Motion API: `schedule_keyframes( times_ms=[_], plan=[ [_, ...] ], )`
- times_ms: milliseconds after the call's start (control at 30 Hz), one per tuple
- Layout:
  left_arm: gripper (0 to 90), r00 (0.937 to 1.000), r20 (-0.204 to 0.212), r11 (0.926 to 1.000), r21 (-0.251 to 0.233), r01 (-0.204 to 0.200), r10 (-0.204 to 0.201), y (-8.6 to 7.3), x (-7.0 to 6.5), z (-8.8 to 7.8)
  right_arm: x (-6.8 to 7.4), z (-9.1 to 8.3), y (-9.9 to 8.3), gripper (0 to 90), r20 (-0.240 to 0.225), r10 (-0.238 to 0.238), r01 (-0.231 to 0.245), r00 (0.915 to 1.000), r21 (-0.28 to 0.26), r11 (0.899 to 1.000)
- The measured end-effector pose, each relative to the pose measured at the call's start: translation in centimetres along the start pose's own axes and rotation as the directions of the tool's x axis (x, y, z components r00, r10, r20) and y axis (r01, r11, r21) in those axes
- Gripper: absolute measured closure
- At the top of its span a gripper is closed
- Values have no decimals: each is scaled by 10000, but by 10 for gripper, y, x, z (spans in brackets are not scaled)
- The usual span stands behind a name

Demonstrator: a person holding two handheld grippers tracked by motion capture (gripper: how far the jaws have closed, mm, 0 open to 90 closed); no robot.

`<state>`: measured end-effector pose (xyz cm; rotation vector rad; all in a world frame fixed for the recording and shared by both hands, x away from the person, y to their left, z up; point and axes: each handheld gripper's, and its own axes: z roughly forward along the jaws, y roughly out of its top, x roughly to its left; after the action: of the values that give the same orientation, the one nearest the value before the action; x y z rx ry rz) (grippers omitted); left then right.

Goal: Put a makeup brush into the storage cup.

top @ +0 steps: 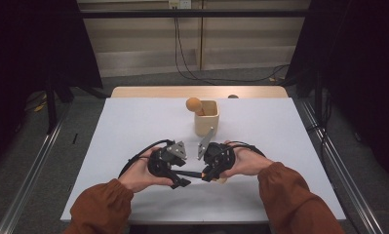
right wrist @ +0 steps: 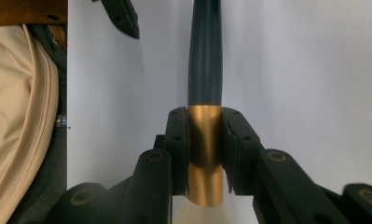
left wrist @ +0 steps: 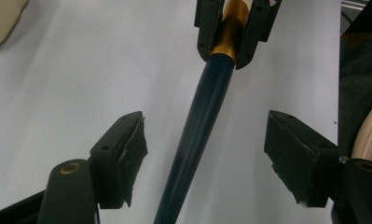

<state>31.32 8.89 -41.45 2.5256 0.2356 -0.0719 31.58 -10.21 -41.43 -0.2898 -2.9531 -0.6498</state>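
White table (top: 133, 126) on a grey floor, dark curtains at both sides, a pale wall behind.

Near the front edge, a slim tool (left wrist: 202, 116) with a dark blue handle and gold collar lies level, its long axis running across between the hands. The right gripper (right wrist: 205, 140) is clamped on the collar; the left gripper (left wrist: 204, 154) has its jaws apart, astride the handle without touching. Farther back stands a wooden cup (top: 206, 118) holding an orange-knobbed stick (top: 194, 104).
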Motion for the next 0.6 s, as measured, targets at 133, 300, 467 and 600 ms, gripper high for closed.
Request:
schedule_keyframes(
  times_ms=[133,300,467,600],
  plan=[
    [386,9998,146,9999,-35,143,-142,-1,3,6,0,2,2,740,-24,-22,23,10000,56,10000],
    [444,9992,322,9997,-122,223,-219,-1,5,8,0,3,3,740,-23,-106,106,9999,-13,9999],
    [504,9993,315,9993,-315,209,-199,-1,5,11,1,2,3,740,-9,-137,137,9999,-43,9999],
    [531,9985,513,9992,-349,186,-168,-1,5,14,0,2,3,740,73,-196,196,9998,-104,9998]
  ],
)
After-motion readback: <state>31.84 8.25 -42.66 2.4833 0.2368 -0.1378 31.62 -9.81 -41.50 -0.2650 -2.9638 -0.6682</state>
